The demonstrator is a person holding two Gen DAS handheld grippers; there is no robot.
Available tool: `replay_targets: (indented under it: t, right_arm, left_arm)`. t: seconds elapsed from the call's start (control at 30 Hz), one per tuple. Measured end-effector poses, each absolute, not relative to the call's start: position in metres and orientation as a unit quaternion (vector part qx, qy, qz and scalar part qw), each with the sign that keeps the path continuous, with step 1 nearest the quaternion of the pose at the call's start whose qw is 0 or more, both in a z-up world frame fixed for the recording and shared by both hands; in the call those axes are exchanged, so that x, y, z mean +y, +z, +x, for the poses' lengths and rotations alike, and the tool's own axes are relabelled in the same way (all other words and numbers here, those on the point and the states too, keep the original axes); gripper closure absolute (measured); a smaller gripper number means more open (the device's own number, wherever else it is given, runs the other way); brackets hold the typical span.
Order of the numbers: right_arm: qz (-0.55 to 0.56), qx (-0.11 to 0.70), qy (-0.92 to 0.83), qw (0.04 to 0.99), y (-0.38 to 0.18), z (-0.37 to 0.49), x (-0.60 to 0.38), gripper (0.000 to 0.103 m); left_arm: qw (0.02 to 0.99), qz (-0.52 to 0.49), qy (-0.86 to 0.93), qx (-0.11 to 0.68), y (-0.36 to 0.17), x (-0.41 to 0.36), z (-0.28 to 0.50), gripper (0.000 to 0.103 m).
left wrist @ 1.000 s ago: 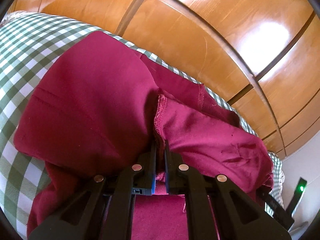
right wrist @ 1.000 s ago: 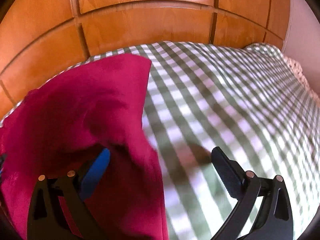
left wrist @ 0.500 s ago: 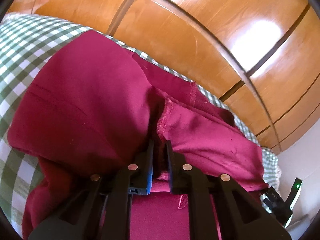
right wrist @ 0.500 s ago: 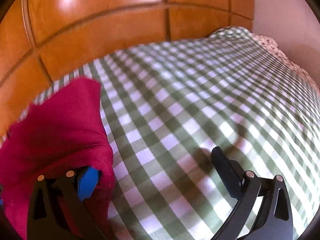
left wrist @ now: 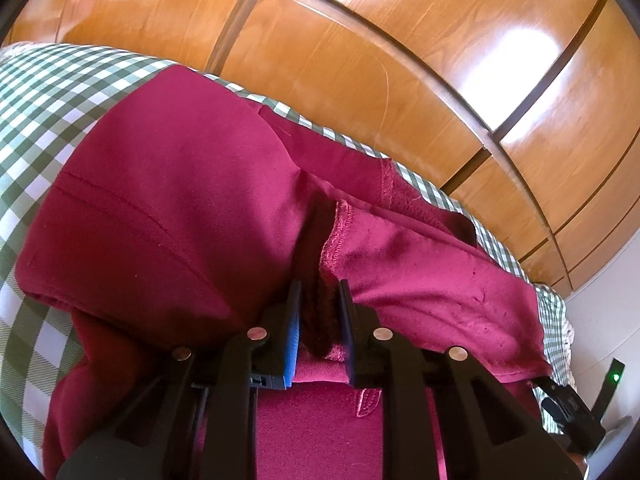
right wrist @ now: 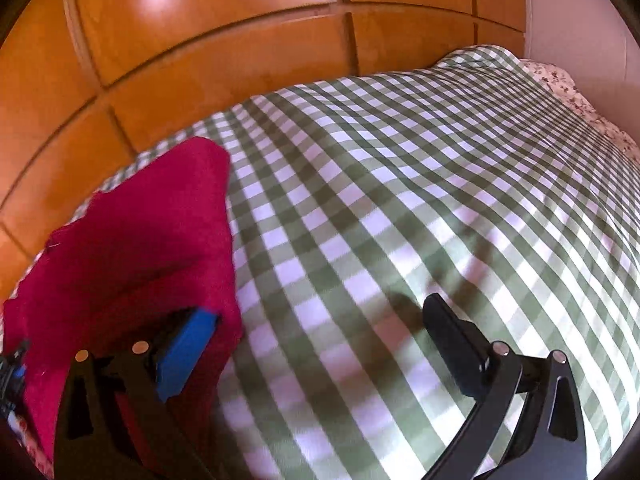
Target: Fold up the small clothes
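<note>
A dark red garment [left wrist: 180, 208] lies rumpled on a green-and-white checked bedspread [left wrist: 40, 100]; a hemmed edge is folded over near its middle. My left gripper [left wrist: 320, 312] sits low on it, jaws a little apart. A dark fold of the red fabric lies loose in the gap, and the pads do not squeeze it. In the right wrist view the same garment [right wrist: 152, 240] fills the lower left. My right gripper [right wrist: 320, 308] stands wide open above the checked bedspread [right wrist: 400, 160]. Its blue-padded finger hangs over the garment's right edge, and nothing is between its fingers.
Glossy wooden panels [left wrist: 360, 60] rise right behind the bed and run along its far edge [right wrist: 200, 60]. A floral cloth [right wrist: 568, 92] lies at the far right corner by a white wall. A black device with a green light [left wrist: 612, 378] stands at the lower right.
The left jaws, earlier pinched tight on the red fold, now stand wider apart. The right gripper has slid right, off the garment and over the checked bedspread, staying wide open.
</note>
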State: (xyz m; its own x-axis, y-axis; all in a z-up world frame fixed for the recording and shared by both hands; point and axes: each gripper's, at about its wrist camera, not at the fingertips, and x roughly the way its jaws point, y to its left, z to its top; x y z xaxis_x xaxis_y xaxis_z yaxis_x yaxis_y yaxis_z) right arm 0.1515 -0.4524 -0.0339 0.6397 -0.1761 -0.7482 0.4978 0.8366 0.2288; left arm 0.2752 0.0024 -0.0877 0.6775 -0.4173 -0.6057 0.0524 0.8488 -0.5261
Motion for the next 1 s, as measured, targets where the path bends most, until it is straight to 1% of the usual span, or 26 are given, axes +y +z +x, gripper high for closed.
replay_targets:
  t: [0.23, 0.4, 0.53, 0.7, 0.8, 0.83, 0.87, 0.93, 1.0]
  right_arm:
    - [0.176, 0.330, -0.197, 0.906, -0.007, 0.141, -0.440, 0.002]
    - [0.141, 0.319, -0.177, 0.920, 0.009, 0.166, -0.427, 0.002]
    - [0.118, 0.326, -0.167, 0.923, 0.015, 0.196, -0.423, 0.002]
    - [0.095, 0.338, -0.166, 0.922, 0.003, 0.239, -0.424, 0.002]
    - [0.056, 0.374, -0.195, 0.905, -0.022, 0.267, -0.429, 0.002]
    - [0.057, 0.394, -0.194, 0.897, -0.033, 0.275, -0.434, 0.002]
    - [0.086, 0.412, -0.180, 0.889, -0.044, 0.281, -0.443, 0.002]
    - [0.120, 0.410, -0.177, 0.887, -0.047, 0.283, -0.454, 0.002]
    - [0.117, 0.409, -0.180, 0.887, -0.048, 0.283, -0.454, 0.002]
  left_arm:
    - [0.884, -0.239, -0.133, 0.379, -0.088, 0.003, 0.275, 0.086]
    - [0.884, -0.239, -0.133, 0.379, -0.088, 0.003, 0.276, 0.086]
    - [0.884, -0.239, -0.133, 0.379, -0.088, 0.003, 0.276, 0.086]
    - [0.885, -0.237, -0.132, 0.380, -0.089, 0.003, 0.276, 0.086]
    - [0.885, -0.234, -0.130, 0.381, -0.090, 0.002, 0.277, 0.086]
    - [0.885, -0.233, -0.130, 0.381, -0.090, 0.002, 0.278, 0.086]
    - [0.886, -0.232, -0.130, 0.381, -0.090, 0.002, 0.279, 0.086]
    - [0.886, -0.231, -0.131, 0.381, -0.091, 0.002, 0.280, 0.086]
    - [0.885, -0.231, -0.131, 0.382, -0.092, 0.002, 0.281, 0.086]
